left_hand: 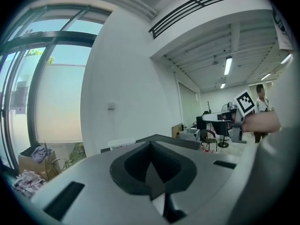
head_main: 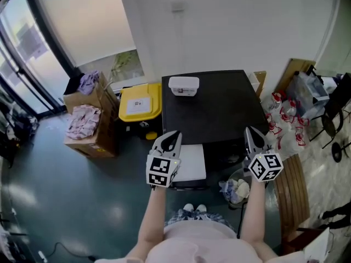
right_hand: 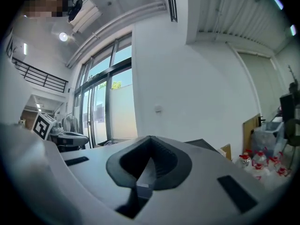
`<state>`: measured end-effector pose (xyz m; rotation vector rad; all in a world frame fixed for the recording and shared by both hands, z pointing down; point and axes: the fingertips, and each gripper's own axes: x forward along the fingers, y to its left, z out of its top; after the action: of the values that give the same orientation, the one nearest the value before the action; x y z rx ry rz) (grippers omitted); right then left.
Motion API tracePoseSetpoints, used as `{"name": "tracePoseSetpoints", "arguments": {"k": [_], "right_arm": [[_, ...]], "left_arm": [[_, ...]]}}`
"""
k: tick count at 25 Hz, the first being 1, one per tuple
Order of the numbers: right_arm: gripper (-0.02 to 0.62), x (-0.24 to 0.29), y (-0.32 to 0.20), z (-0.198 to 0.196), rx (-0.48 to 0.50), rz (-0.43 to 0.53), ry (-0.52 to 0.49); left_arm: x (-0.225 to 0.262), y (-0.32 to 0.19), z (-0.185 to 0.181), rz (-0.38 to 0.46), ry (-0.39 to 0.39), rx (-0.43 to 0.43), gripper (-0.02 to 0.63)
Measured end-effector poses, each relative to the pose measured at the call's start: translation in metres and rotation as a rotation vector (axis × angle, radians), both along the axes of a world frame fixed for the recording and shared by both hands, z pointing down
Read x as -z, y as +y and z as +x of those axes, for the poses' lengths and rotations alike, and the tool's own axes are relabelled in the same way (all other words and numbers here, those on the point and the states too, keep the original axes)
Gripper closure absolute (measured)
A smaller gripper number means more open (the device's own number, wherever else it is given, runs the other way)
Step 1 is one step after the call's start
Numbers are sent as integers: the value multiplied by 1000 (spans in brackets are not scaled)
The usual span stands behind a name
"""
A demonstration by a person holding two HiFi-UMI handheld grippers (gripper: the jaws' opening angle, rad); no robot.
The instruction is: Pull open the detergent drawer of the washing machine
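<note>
Both pairs of jaws clenched, nothing between them. My left gripper (head_main: 172, 137) and right gripper (head_main: 252, 132) each show tips pressed together with only the room beyond.

Both hang above the front edge of the washing machine (head_main: 219, 108), which has a black top. The left is over its front-left corner, the right over its front-right. A white tub (head_main: 184, 85) sits well ahead of my jaws, at the back of the top.

Detergent drawer: not plainly seen. A white panel (head_main: 191, 163) juts from the machine's front just below my left jaws. It may be the drawer; cannot tell.

Judgement: light, rigid plastic, smooth-faced and slippery. Hook the recessed handle lip and pull straight, no twisting.
</note>
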<state>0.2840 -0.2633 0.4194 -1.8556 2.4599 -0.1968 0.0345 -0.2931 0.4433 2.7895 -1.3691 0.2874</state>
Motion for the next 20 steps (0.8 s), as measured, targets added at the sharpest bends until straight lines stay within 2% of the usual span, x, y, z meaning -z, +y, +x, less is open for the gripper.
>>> {"name": "tracePoseSetpoints", "arguments": {"k": [7, 20], "right_arm": [[580, -2, 2, 20, -85, 15, 5], [581, -12, -6, 22, -95, -5, 22]], "left_arm": [[1, -8, -2, 8, 17, 38, 581], [-1, -18, -1, -7, 40, 46, 581]]}}
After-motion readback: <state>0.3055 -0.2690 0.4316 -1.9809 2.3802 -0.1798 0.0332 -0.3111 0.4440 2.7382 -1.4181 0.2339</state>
